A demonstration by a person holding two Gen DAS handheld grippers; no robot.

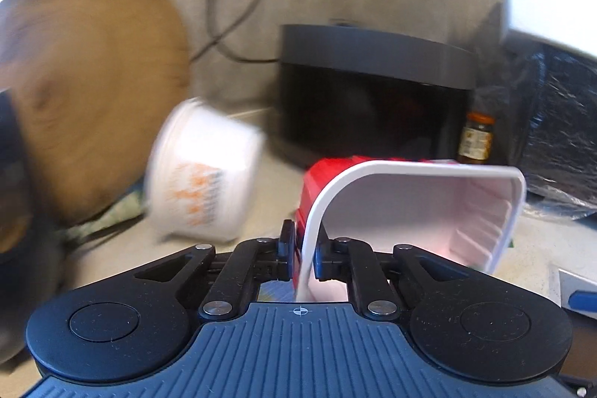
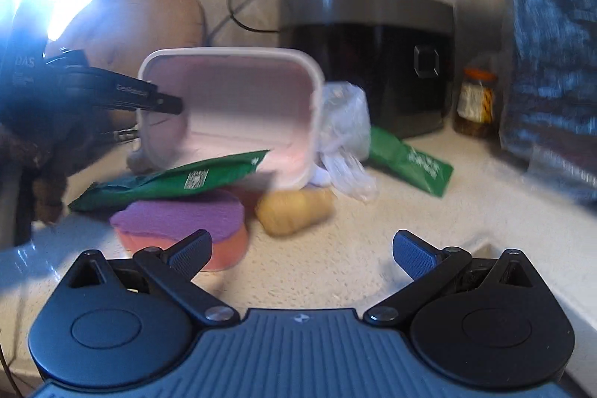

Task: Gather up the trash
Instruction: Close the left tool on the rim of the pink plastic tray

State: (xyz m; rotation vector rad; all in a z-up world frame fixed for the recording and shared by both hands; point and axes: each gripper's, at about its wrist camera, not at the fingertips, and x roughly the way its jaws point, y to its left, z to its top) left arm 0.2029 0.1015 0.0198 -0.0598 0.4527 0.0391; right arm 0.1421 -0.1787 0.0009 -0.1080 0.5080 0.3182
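My left gripper [image 1: 304, 247] is shut on the white rim of a plastic tub [image 1: 429, 211], red outside and white inside, which lies on its side with the mouth toward the camera. In the right wrist view the same tub [image 2: 231, 110] hangs above the counter with the left gripper [image 2: 168, 101] pinching its left rim. My right gripper [image 2: 302, 248] is open over the counter with nothing between its fingers. Below the tub lie a green wrapper [image 2: 171, 179], a purple disc [image 2: 179, 215] on a pink piece, a yellowish lump [image 2: 294, 211], crumpled clear plastic [image 2: 343, 133] and a second green wrapper [image 2: 410, 163].
A white round tub [image 1: 203, 170] with orange print shows blurred at the left, beside a wooden board [image 1: 86, 81]. A black appliance [image 2: 373, 51] stands against the wall, with a jar [image 2: 475, 103] and a black plastic bag [image 2: 552, 62] to its right. Cables hang from a wall socket.
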